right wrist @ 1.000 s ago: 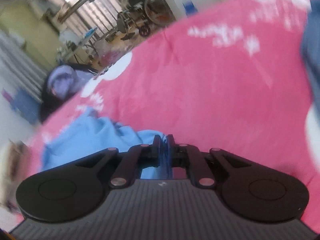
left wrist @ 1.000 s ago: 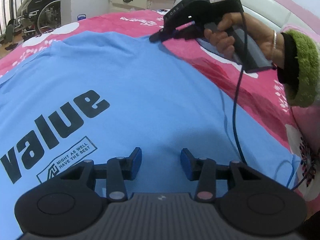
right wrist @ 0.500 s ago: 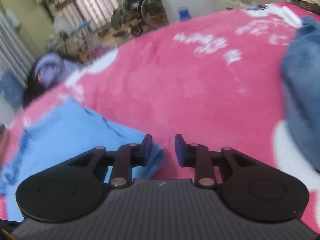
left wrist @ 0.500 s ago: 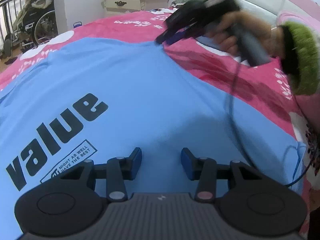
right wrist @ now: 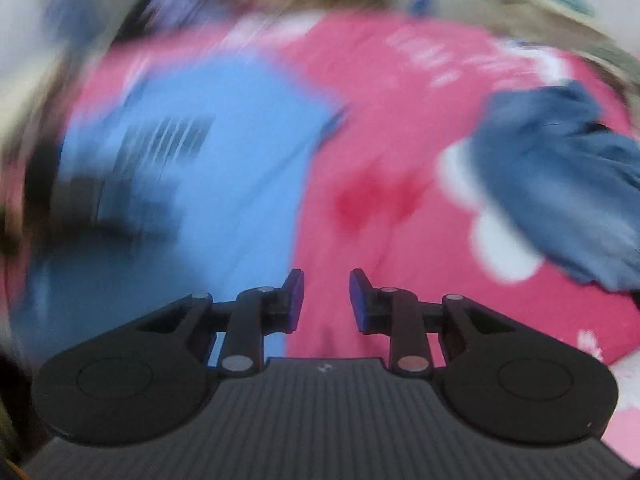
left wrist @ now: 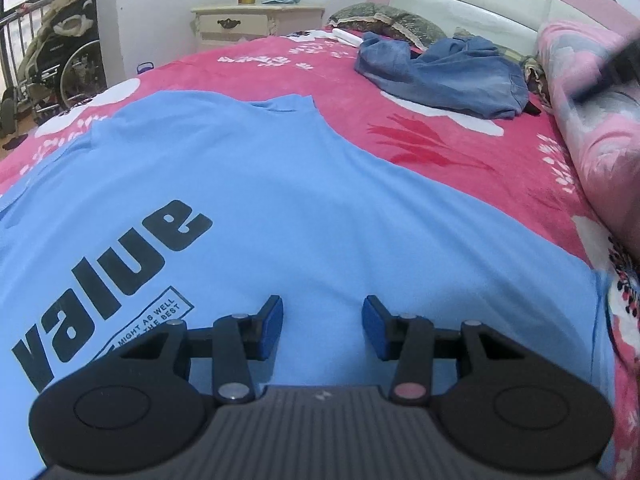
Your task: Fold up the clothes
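— Two grippers, both w/ fingers apart, nothing between them. Left gripper (left wrist: 322, 328) sits low over the blue T-shirt (left wrist: 280, 184), blue pads (left wrist: 269, 327) spread wide, shirt fabric showing in the gap.

— Where's the shirt lying?

— Flat on the pink bedspread (left wrist: 460, 152), print side up, "value" lettering (left wrist: 108, 276) on my near left. Right edge of the shirt runs diagonally from the far collar area down to the near right corner; hem at that corner has a thin stitched line. Far edge ends short of the white patches on the spread.

— Room to move?

— Plenty on the right: bare pink spread between shirt edge and the denim garment (left wrist: 444, 68) bunched up far right. They're well apart. Rolled pink quilt (left wrist: 592, 128) bounds the right side. Far left there's a nightstand (left wrist: 256, 20) w/ a bottle on it, and a wheelchair (left wrist: 60, 64) beyond the bed.

— And your right hand?

— Right gripper (right wrist: 325, 300) is up off the bed, view badly blurred. It looks down at the shirt (right wrist: 224, 160) edge on its left, the denim (right wrist: 560, 184) far right. Can't tell more thru the blur.
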`<state>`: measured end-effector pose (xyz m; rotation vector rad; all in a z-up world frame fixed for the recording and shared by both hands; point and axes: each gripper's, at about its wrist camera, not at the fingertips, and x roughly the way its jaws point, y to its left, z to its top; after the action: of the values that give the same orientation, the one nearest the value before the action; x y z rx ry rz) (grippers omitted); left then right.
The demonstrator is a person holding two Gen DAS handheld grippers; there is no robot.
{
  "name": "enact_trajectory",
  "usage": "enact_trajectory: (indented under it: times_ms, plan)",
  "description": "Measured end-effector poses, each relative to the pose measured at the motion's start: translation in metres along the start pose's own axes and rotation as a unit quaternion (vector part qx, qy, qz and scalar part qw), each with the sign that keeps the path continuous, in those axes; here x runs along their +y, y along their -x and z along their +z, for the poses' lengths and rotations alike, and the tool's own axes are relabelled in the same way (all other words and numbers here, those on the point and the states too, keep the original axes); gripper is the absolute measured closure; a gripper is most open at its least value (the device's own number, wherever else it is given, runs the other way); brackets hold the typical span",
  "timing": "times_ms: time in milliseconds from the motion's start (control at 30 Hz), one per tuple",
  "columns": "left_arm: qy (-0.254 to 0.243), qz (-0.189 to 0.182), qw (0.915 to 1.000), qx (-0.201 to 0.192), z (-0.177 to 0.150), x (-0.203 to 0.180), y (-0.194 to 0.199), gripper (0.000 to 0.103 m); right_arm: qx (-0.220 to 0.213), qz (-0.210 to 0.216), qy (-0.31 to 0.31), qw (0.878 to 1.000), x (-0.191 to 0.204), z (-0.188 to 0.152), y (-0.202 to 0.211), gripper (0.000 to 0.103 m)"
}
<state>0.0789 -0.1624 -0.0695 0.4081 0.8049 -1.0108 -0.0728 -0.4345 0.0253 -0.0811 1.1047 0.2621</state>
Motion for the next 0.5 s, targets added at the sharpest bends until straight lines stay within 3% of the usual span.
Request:
enact_trajectory:
  times_ms: [200,367,500]
  plan:
    - [-0.001,-0.006,0.9999,-0.009,-0.001,-0.004,0.029,0.057,0.044,0.016,0.082,0.996,0.036,-0.028,-0.018,0.081]
    - [0.017,-0.078,0.9965,0.022,-0.017,-0.018,0.063,0.057,0.042,0.054,0.109,0.992,0.048,-0.032,-0.044,0.081]
    - [0.017,-0.133,0.9894,0.057,-0.040,-0.038,0.086,0.058,0.092,0.054,0.143,0.984,0.050,-0.052,-0.063,0.083]
